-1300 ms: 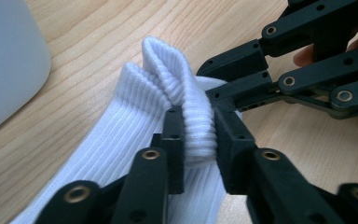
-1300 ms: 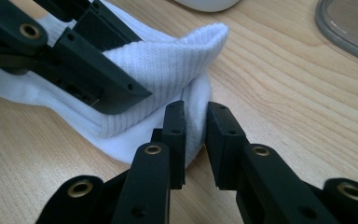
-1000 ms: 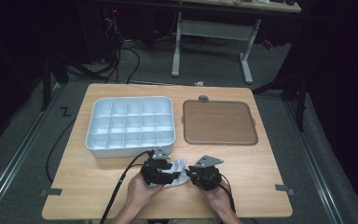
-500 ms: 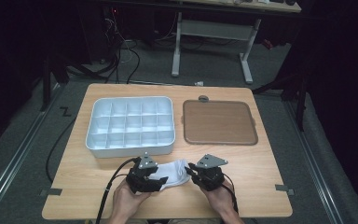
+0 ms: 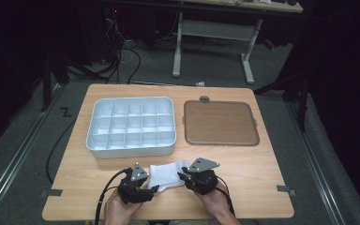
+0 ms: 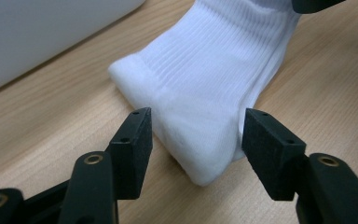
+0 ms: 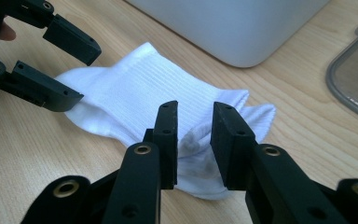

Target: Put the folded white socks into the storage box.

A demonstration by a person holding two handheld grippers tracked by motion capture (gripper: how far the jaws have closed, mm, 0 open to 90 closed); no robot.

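Table (image 5: pixel 262 187) is topped w/ white divided tray (image 5: pixel 131 126) & brown lid (image 5: pixel 220 123) at back, folded white sock (image 5: pixel 168 174) near front edge btwn grippers, left gripper (image 6: pixel 193 133) spread round its end w/o contact, right gripper (image 7: pixel 193 135), just opened further, pinched on bunched fabric.

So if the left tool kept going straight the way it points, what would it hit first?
Most likely the folded white sock: its near end already lies between the left tool's open jaws, apparently untouched, with the wooden table underneath.
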